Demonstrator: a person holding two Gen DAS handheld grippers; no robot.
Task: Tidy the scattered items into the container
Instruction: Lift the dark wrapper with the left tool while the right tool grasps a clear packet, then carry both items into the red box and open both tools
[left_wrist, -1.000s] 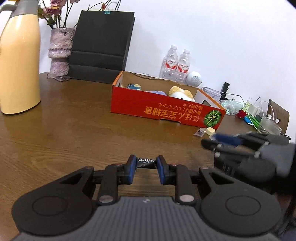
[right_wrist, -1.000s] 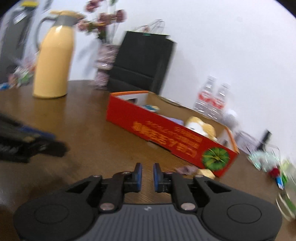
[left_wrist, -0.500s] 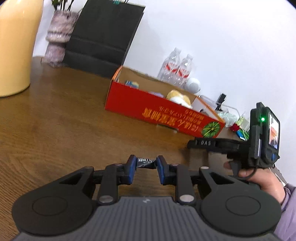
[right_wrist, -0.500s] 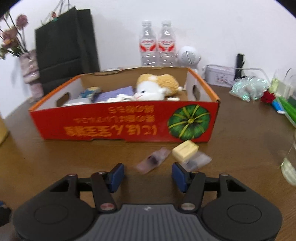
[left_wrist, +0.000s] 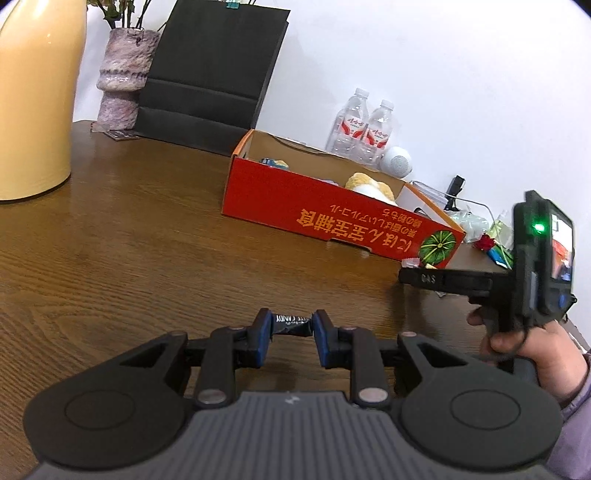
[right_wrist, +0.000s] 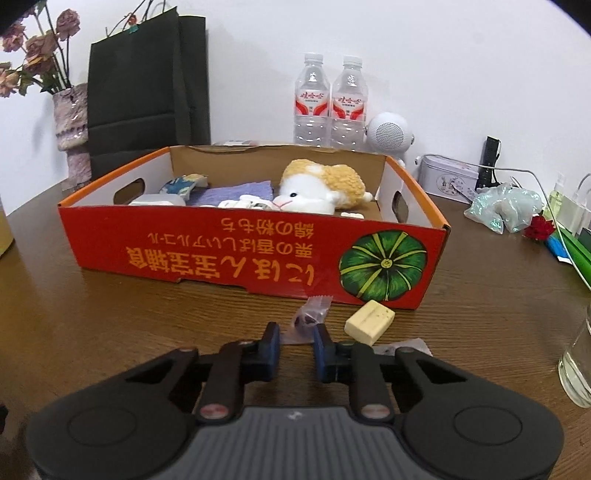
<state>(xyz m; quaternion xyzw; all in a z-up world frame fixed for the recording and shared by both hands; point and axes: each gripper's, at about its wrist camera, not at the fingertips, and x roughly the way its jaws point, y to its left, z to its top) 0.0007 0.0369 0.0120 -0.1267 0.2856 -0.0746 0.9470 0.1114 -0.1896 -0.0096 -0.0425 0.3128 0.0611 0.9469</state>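
Since half a second ago the right gripper (right_wrist: 296, 341) has narrowed its blue pads from a wide spread and now brackets the clear plastic candy wrapper (right_wrist: 309, 319); whether they actually pinch it I cannot tell. Left wrist view: left gripper (left_wrist: 291, 325) stays clamped on a small black candy bar (left_wrist: 291, 320), held above the brown wooden table (left_wrist: 122, 236); red cardboard box (left_wrist: 332, 221) sits ahead, right hand (left_wrist: 532, 347) with its handle at the right edge. Right wrist view: wrapper lies on the table just before the box's front wall, a pale yellow rectangular block (right_wrist: 369, 316) just right of it; white-and-orange plush toy (right_wrist: 317, 186) lies inside the box.
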